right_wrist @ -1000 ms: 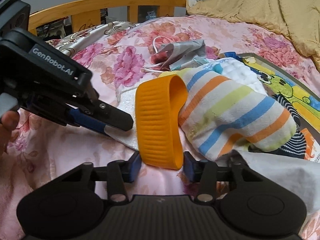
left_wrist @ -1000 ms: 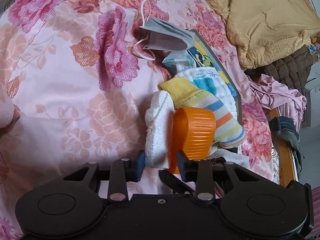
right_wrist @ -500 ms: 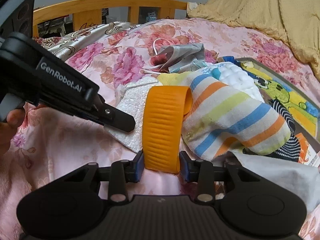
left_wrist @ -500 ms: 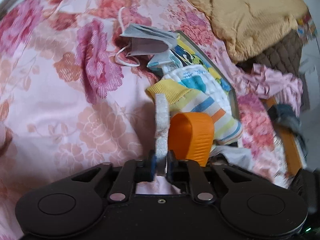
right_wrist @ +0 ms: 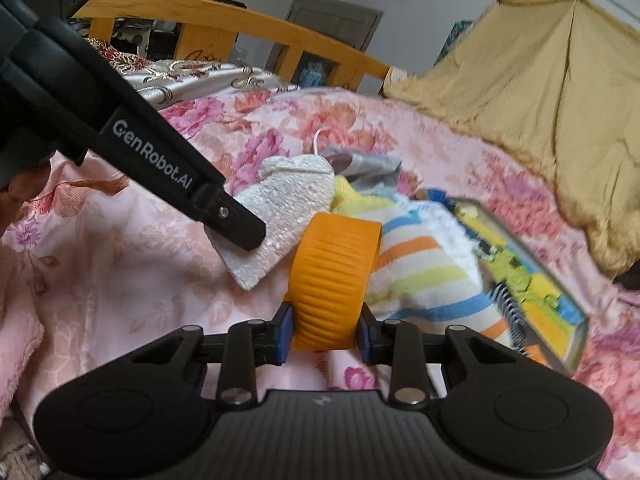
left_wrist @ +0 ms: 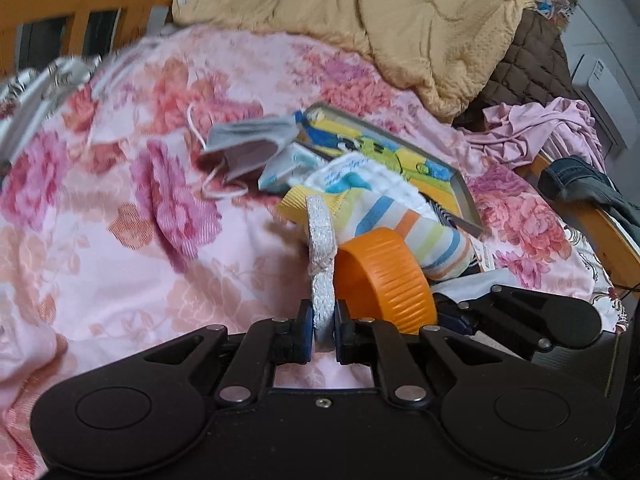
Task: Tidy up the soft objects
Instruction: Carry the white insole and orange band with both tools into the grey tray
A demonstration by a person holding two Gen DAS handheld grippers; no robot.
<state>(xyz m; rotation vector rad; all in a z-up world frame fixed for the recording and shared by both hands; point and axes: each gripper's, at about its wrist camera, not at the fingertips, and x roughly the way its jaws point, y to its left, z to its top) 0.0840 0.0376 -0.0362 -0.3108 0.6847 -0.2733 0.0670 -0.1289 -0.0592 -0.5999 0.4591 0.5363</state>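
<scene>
A bed (left_wrist: pixel 120 264) under a pink floral cover fills both views, with a wooden headboard (right_wrist: pixel 224 24) behind it; a mustard-yellow blanket (left_wrist: pixel 420 20) is heaped at the far side, a brown quilted piece (left_wrist: pixel 532 64) and a crumpled lilac garment (left_wrist: pixel 540 128) beside it. On the cover lies a flat cartoon-printed tray (left_wrist: pixel 464 184), and partly on it rests a striped sock (left_wrist: pixel 404 220) with a yellow cuff and blue, orange and green bands; a white quilted cloth (left_wrist: pixel 360 176) lies against the sock, and farther off a grey face mask (left_wrist: pixel 248 144) with white ear loops sits on the flowers.

The left hand-held gripper (left_wrist: pixel 323 328) has its jaws nearly together, pinching the lower edge of a white sponge-like pad (left_wrist: pixel 320 240) that stands on edge above the cover; in the right wrist view the same pad (right_wrist: pixel 288 208) shows its broad face, heart-like in outline, with the left tool's black finger (right_wrist: pixel 236 228) across its lower corner.

The right hand-held gripper (right_wrist: pixel 323 332) has an orange ribbed ring (right_wrist: pixel 332 276) between its jaws, which are closing, the blue pads at the ring's sides; the ring leans against the sock (right_wrist: pixel 424 276) and sits just beside the pad; from the left wrist the ring (left_wrist: pixel 384 276) touches the pad's right face.
</scene>
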